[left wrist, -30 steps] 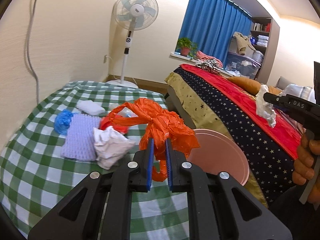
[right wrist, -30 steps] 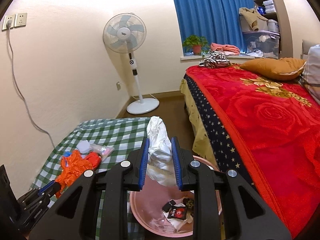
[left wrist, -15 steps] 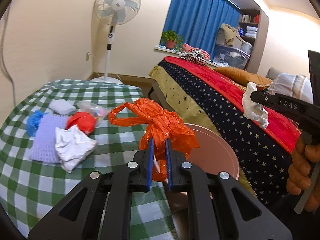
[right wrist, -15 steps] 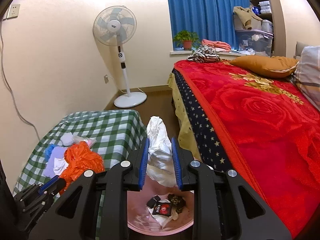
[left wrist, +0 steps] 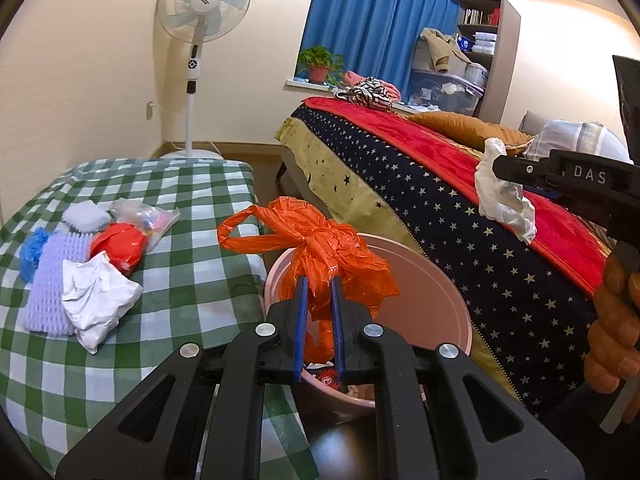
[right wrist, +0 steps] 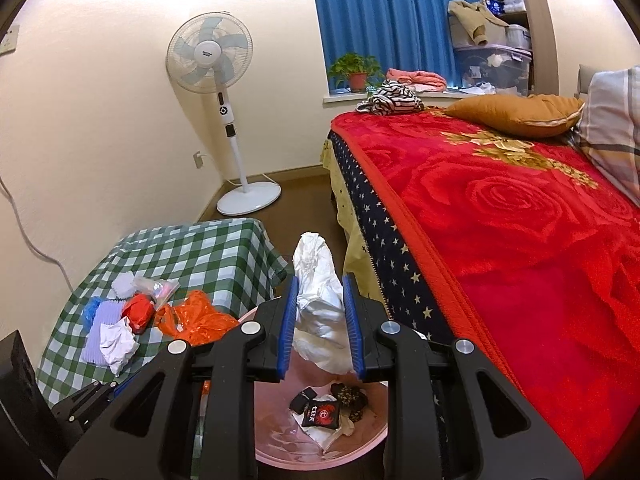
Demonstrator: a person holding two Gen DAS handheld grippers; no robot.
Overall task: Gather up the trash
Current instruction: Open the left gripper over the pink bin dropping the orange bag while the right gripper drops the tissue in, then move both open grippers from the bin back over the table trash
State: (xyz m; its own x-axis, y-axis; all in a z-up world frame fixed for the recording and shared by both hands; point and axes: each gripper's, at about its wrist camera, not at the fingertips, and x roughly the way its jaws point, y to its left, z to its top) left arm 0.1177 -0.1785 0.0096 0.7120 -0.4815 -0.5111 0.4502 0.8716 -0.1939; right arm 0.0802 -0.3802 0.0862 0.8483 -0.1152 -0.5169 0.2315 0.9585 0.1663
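My left gripper [left wrist: 319, 280] is shut on a crumpled orange plastic bag [left wrist: 320, 248] and holds it over the near rim of the pink bin [left wrist: 448, 312]. My right gripper [right wrist: 319, 280] is shut on a crumpled white paper wad [right wrist: 320, 312] above the pink bin [right wrist: 280, 448], which holds black wrappers [right wrist: 322, 410]. The right gripper [left wrist: 494, 168] with its white wad [left wrist: 504, 196] also shows in the left wrist view. The orange bag [right wrist: 200, 320] also shows in the right wrist view.
The green checked table [left wrist: 192, 240] holds a white paper wad [left wrist: 96, 296], a red bag [left wrist: 118, 246], a purple foam net [left wrist: 52, 280], a blue item [left wrist: 30, 248] and a clear bag [left wrist: 144, 216]. A bed with a red blanket [right wrist: 520, 232] is at right. A standing fan [left wrist: 200, 40] is behind.
Both grippers moved right, off the table toward the bin. The orange bag is now over the bin's rim, and the white wad is lower over the bin's opening.
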